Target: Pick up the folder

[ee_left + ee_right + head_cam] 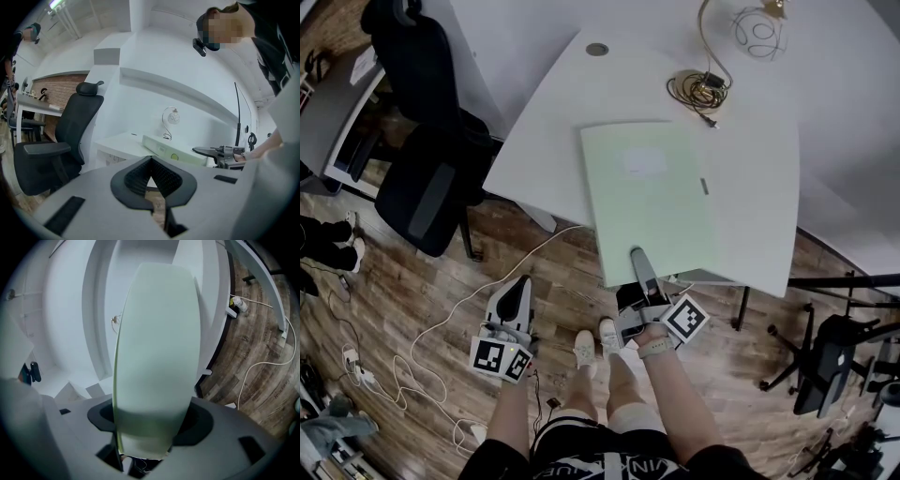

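Note:
A pale green folder (652, 197) lies flat on the white table (544, 122), its near end over the table's front edge. My right gripper (639, 262) is at that near end. One jaw rests over the folder's top and the other reaches under it. In the right gripper view the folder (154, 348) fills the space between the wide-set jaws, and I see no pad pressing on it. My left gripper (521, 283) hangs over the floor to the left of the table, shut and empty. From there, the folder (168, 152) and the right gripper (220, 152) show side on.
A black office chair (422, 122) stands left of the table. A lamp with a coiled cord (708, 89) sits at the table's far side. A white cable (441, 328) trails over the wooden floor. Another chair base (825, 356) is at the right. The person's feet (600, 342) are below the table edge.

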The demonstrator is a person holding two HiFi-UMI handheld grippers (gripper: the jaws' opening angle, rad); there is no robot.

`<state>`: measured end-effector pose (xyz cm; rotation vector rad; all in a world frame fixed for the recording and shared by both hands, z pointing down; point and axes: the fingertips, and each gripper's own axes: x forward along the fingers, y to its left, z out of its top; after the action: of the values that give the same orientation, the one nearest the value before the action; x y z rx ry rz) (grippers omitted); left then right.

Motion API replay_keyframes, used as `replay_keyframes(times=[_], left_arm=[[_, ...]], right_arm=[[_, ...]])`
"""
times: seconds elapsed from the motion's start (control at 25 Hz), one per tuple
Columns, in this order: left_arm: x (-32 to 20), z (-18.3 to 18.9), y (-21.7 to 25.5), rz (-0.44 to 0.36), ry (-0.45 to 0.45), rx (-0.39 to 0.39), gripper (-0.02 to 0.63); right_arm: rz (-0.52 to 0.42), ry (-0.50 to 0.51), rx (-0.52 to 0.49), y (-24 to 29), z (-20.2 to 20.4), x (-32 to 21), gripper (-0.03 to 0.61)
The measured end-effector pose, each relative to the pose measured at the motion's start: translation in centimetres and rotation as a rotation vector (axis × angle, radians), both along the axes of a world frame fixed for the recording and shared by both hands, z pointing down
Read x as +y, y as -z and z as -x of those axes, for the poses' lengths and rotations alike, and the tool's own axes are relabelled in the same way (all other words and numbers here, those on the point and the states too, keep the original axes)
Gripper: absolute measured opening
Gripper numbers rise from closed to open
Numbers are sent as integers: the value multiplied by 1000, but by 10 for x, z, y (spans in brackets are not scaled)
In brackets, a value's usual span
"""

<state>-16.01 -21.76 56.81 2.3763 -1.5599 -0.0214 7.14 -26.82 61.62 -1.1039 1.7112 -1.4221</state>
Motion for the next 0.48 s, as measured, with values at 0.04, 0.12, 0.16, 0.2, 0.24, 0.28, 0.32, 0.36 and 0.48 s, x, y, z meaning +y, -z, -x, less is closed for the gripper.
replay_keyframes(times=[0.04,0.12,0.16,0.2,0.24,0.28,0.32,0.36,0.48], left_arm=[[0,1,1,-1,0,0,14],[-1,1,2,-4,0,0,14],[-1,2,3,-5,-1,0,14],[0,2,4,-6,-2,0,14],[0,2,5,-7,-3,1,14],[0,1,6,-7,-3,1,14],[0,1,7,-8,-5,1,14],[0,0,8,-9,-7,1,14],[-2,-3,11,-13,-14,2,14]], right_arm=[[1,-4,-1,0,-1,0,308],[-3,-11,0,1,-5,1,304],[-5,-13,0,2,-6,1,302],[-7,-16,-4,3,-7,2,301],[-7,-19,-10,4,-8,3,298],[-5,-22,-16,5,-10,3,298],[-2,-25,-19,5,-11,4,296],[1,-27,-22,5,-13,4,295],[9,-34,-34,7,-17,5,293]])
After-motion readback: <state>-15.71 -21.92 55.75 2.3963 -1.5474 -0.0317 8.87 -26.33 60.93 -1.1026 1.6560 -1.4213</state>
